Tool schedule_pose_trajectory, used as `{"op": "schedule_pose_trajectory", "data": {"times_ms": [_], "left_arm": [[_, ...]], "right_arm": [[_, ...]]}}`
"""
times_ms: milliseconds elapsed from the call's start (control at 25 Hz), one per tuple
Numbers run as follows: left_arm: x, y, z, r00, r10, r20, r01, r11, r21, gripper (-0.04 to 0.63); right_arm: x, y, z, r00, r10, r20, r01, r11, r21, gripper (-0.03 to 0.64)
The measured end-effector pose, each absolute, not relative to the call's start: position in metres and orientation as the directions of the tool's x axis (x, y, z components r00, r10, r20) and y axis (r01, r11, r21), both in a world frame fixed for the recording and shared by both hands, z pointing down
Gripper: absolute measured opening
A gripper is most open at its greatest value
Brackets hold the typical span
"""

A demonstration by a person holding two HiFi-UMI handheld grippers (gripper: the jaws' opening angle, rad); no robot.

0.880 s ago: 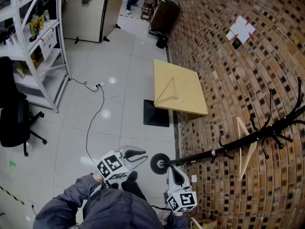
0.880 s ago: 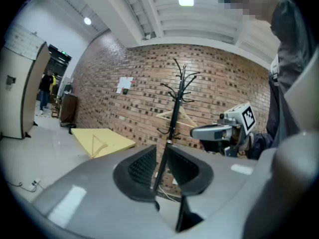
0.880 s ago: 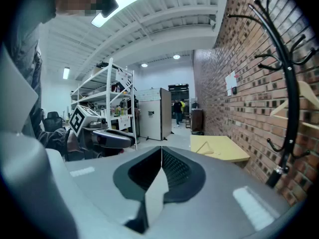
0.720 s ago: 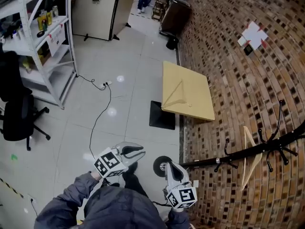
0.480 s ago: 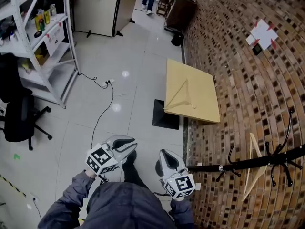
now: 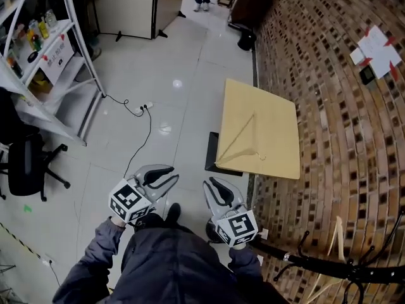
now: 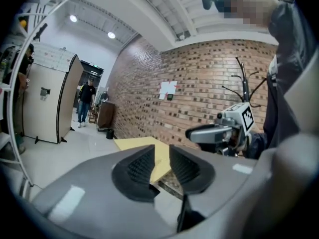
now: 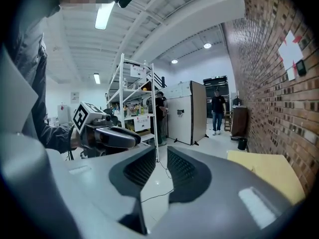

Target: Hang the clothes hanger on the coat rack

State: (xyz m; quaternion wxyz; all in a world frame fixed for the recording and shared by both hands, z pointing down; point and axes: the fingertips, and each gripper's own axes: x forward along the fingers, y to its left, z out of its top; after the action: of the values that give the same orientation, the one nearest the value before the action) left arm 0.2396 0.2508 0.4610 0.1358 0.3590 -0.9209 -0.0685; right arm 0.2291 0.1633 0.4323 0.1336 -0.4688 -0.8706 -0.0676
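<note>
Clothes hanger (image 6: 238, 136) lies flat on the yellow worktop (image 6: 278, 138) by the brick wall, well apart from the black coat rack (image 6: 319, 268) at the person's right. A long carry could swing it into the rack's hooks, where another pale hanger (image 6: 336, 239) seems to hang. It looks like a thin wooden triangle, close to the worktop's colour and flush on it, so the left tongs (image 6: 168, 175) and right tongs (image 6: 212, 185), both empty over the floor with jaws slightly apart, may slip or tip it.
</note>
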Motion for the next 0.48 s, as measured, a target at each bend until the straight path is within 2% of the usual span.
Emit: {"op": "schedule_pose_trajectory", "data": {"times_ms": [480], "left_arm": [[0.09,0.305,0.458,-0.719,-0.664,0.203,-0.63,0.747,0.212,0.1]], "right_arm": [[0.071,0.215,0.442,-0.507,0.801,0.319,0.844,0.536,-0.005,0.078]]}}
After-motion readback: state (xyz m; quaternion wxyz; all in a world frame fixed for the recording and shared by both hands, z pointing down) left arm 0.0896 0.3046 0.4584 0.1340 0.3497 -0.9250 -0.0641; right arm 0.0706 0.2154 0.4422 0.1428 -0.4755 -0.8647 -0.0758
